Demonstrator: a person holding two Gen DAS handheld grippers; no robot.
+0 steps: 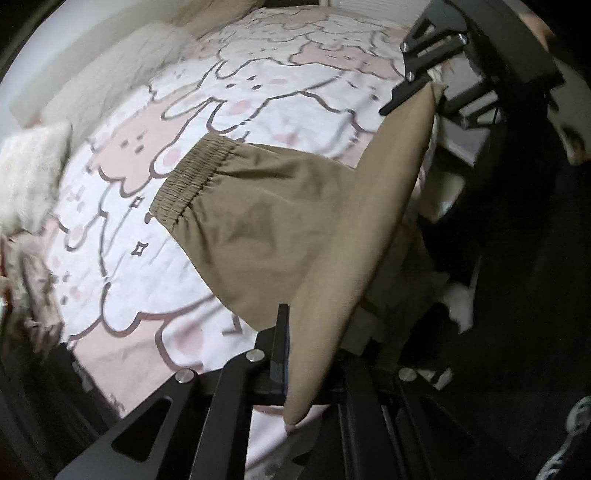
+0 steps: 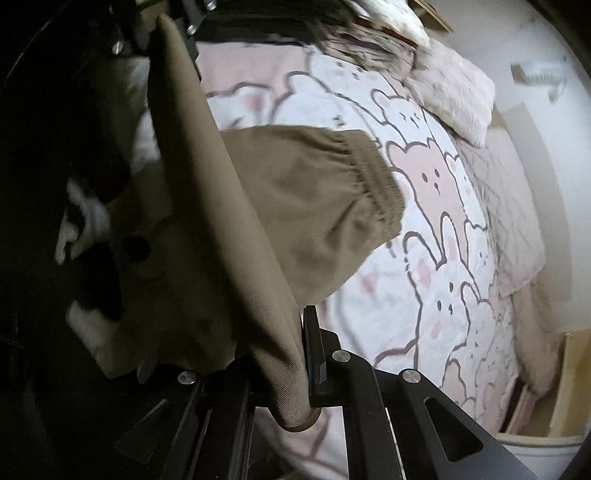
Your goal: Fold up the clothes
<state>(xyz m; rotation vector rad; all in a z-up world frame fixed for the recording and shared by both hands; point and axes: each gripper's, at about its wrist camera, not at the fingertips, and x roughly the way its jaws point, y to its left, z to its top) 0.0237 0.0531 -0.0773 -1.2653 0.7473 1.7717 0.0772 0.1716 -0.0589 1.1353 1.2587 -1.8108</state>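
Observation:
Khaki trousers (image 1: pixel 258 229) with an elastic waistband (image 1: pixel 192 177) lie on the bed, waistband end resting on the bedspread. My left gripper (image 1: pixel 314 354) is shut on one end of a taut folded edge of the trousers. My right gripper (image 1: pixel 417 88) holds the other end, seen at the upper right of the left wrist view. In the right wrist view, my right gripper (image 2: pixel 295 365) is shut on the trousers (image 2: pixel 295 206), and my left gripper (image 2: pixel 173 26) shows at the top left. The stretched edge is lifted above the bed.
The bedspread (image 1: pixel 221 92) is white and pink with cartoon bears. Fluffy cream pillows (image 1: pixel 26 177) lie at the bed's far side, also in the right wrist view (image 2: pixel 454 88). A person in dark clothes (image 1: pixel 517 258) stands beside the bed. A wooden box (image 2: pixel 569 384) stands by the bed.

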